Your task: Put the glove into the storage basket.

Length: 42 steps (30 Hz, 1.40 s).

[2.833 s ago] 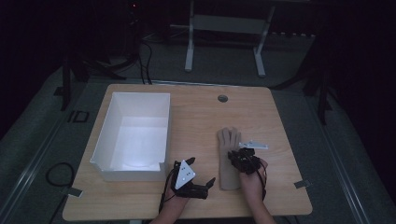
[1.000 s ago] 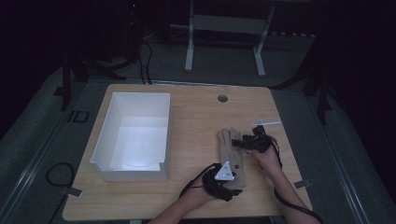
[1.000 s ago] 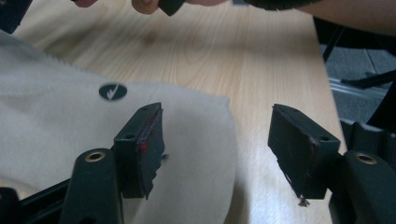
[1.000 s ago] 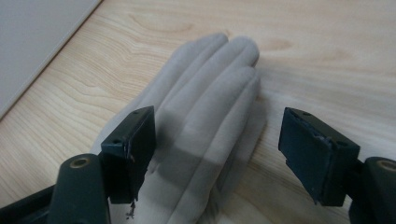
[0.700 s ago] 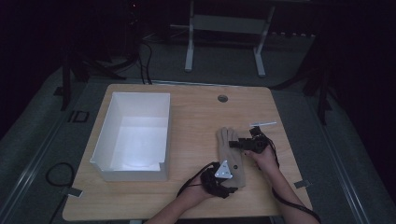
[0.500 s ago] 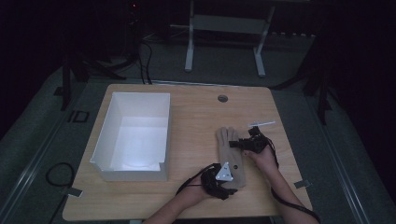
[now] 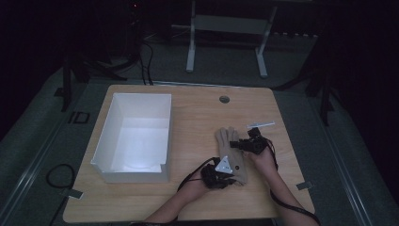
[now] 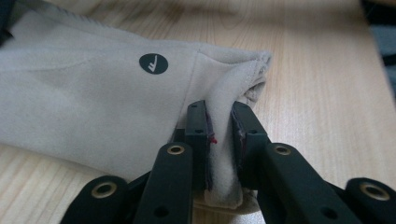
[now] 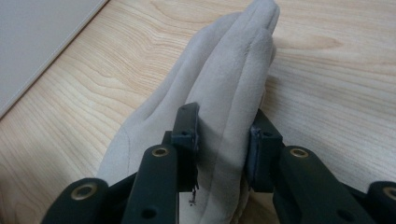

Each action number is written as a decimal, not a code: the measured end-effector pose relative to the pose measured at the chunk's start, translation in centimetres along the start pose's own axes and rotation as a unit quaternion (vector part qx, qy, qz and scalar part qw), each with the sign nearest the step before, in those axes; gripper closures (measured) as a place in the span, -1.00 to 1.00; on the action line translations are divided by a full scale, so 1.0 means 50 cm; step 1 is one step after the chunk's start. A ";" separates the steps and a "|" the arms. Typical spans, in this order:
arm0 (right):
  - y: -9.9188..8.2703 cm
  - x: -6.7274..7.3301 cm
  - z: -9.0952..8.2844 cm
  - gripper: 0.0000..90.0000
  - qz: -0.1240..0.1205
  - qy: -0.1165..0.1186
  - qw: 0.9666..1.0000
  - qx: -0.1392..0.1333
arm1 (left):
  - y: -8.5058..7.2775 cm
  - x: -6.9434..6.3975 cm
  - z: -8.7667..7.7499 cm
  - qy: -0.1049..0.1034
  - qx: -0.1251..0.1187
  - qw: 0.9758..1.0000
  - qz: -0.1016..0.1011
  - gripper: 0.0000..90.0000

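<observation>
- Wooden table, bare across the near-left and far-right.
- White box on the left half, well apart from the work.
- Beige glove flat, right of centre, near the near edge.
- Left gripper just closed, clamped on the cuff hem.
- Right gripper just closing, pinched on the glove's fingers.

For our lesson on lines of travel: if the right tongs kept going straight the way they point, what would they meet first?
Right tongs, closed on the beige fabric glove, would probably slide along its fingers, then over bare light wooden table; depth is uncertain.
</observation>
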State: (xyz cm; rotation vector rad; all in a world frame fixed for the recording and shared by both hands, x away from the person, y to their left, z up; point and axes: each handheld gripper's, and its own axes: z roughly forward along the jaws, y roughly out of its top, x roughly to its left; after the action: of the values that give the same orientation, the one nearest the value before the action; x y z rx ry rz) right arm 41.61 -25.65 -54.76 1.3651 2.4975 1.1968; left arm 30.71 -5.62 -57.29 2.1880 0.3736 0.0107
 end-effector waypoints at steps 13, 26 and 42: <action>0.018 0.007 -0.031 0.65 0.005 0.020 0.999 -0.040 | 0.007 0.008 -0.030 0.005 -0.006 1.000 0.000 0.81; 0.083 0.039 -0.116 0.65 -0.007 0.028 0.996 -0.086 | 0.080 0.000 -0.104 0.032 -0.017 0.999 0.029 0.81; 0.165 0.093 -0.188 0.67 -0.031 0.034 0.991 -0.127 | 0.157 -0.016 -0.210 0.064 -0.028 0.996 0.050 0.81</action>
State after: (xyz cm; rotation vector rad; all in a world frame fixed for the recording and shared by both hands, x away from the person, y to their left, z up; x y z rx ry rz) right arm 40.89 -25.34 -41.43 1.1932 2.3110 1.5078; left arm 30.50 -1.97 -44.66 2.1539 0.3307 0.2140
